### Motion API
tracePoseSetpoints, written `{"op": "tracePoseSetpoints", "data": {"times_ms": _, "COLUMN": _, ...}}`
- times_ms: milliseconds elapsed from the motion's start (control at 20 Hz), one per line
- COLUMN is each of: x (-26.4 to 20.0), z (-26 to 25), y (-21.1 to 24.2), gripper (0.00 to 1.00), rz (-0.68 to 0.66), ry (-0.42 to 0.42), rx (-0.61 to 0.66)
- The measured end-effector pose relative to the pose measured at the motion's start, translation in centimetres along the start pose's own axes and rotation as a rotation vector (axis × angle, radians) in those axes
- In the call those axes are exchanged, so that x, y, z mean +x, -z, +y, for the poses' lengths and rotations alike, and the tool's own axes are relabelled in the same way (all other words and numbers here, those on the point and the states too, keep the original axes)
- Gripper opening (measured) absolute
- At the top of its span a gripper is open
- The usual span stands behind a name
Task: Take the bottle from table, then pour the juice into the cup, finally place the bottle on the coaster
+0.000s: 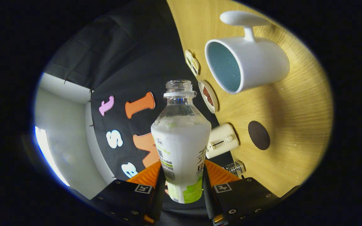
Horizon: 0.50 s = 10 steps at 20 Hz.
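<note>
Clear ribbed plastic is forming the neck of the bottle (181, 138), which is sitting pinched between the 2 fingers of the hand-held gripper (181, 183), both pressing on its labelled lower body. The cap is off, and pale, milky juice is filling the body up to the shoulder. The view is rolled, so the bottle seems to be tipping toward the cup (247, 64), a smooth white mug with a blue glazed inside and a looped handle, standing out on the wood-grain counter (294, 125). No juice is reaching the bottle's mouth, so I judge the pour is just beginning. Next, the open mouth needs bringing over the cup's rim and tilting further, slowly, since the bottle is nearly full. The coaster (259, 135), a flat dark disc, is lying nearer the counter's back edge, just beside a small cream toaster (221, 140).
</note>
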State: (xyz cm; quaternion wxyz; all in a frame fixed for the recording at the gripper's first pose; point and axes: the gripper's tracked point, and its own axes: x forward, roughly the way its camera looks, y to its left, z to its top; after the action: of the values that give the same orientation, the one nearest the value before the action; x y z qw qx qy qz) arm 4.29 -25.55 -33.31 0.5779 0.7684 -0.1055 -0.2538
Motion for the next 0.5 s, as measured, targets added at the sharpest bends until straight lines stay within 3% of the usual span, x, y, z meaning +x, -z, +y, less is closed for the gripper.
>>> {"op": "tracePoseSetpoints", "data": {"times_ms": 500, "x": 2.0, "z": -0.4, "y": 2.3, "gripper": 0.56, "rz": 0.102, "ry": 0.028, "rx": -0.780}}
